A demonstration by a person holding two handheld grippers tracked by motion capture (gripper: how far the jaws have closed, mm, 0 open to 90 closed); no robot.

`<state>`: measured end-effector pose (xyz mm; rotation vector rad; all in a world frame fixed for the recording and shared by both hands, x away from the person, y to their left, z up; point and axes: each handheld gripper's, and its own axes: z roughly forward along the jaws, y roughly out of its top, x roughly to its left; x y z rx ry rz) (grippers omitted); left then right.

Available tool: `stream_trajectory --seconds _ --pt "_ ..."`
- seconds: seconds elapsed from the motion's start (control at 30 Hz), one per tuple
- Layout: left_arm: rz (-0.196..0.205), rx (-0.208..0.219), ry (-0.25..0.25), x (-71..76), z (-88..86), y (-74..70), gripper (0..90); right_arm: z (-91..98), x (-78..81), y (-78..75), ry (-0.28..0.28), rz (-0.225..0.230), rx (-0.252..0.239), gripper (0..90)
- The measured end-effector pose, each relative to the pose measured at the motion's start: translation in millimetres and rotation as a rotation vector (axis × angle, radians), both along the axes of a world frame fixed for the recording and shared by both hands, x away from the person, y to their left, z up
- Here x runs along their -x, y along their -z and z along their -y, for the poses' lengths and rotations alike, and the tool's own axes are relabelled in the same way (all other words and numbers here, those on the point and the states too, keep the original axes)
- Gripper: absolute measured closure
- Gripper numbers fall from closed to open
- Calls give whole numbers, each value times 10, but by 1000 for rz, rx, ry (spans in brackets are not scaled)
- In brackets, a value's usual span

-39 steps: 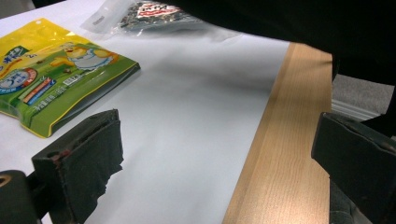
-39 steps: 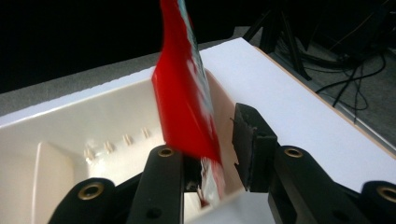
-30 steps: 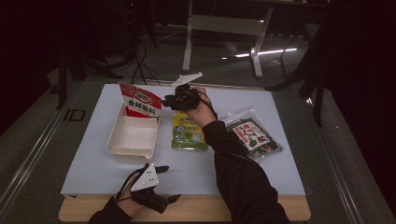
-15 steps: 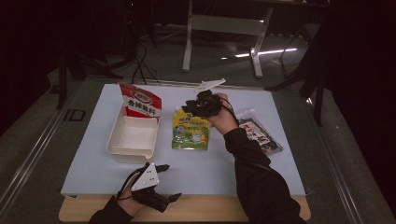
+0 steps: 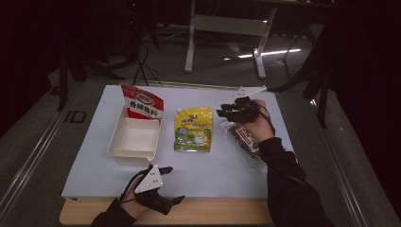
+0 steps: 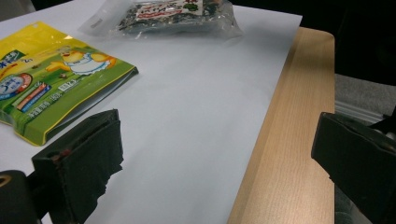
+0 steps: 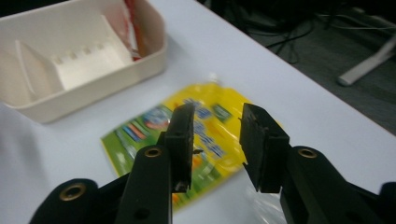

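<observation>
The dark seaweed packet (image 5: pixel 243 138) lies flat on the white mat (image 5: pixel 213 165), to the right of the yellow-green pouch (image 5: pixel 193 130), and the right gripper (image 5: pixel 227 112) hovers above its far end with jaws a little apart, having just been opening, with nothing between them. Left of the pouch stands a cream tray (image 5: pixel 133 142) with a red sachet (image 5: pixel 141 102) leaning in its far end. Near the mat's front edge the left gripper (image 5: pixel 171 184) rests with its jaws spread wide and empty.
</observation>
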<state>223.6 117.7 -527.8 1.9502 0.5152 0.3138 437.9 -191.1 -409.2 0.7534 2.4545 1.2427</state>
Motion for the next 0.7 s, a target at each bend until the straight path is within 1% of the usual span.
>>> stream_trajectory --seconds 0.07,0.17,0.2,0.27,0.3,0.33,0.37,0.5,0.53,0.57,0.63,0.7 --pt "1 -3 -2 -1 2 0 31 128 8 13 19 1 -6 676" --pt "2 -1 -6 -3 3 3 31 375 13 52 60 0 -15 743" --pt "3 -4 -7 -5 2 4 31 449 12 67 75 -3 -6 810" --pt "0 -1 -10 -9 5 4 31 595 4 103 106 -30 1 880" --pt "1 0 -10 -10 6 4 31 666 -4 124 123 -42 2 898" --pt "1 -1 -10 -13 9 4 31 800 -15 168 156 -52 16 900" --pt "1 -2 -10 -15 12 5 31 800 -15 168 156 -52 16 900" --pt "-3 -2 -8 -16 26 9 31 1049 -45 262 234 -58 4 900" --pt "-1 -4 -7 -17 30 7 31 1110 -57 290 250 -60 -6 900" --pt "0 -6 -8 -16 33 6 31 1161 -67 322 266 -64 -4 900" --pt "1 -6 -7 -15 38 7 31 1249 -77 397 302 -66 9 900" --pt "2 -10 -7 -16 37 11 31 1331 -83 483 328 -70 35 900"
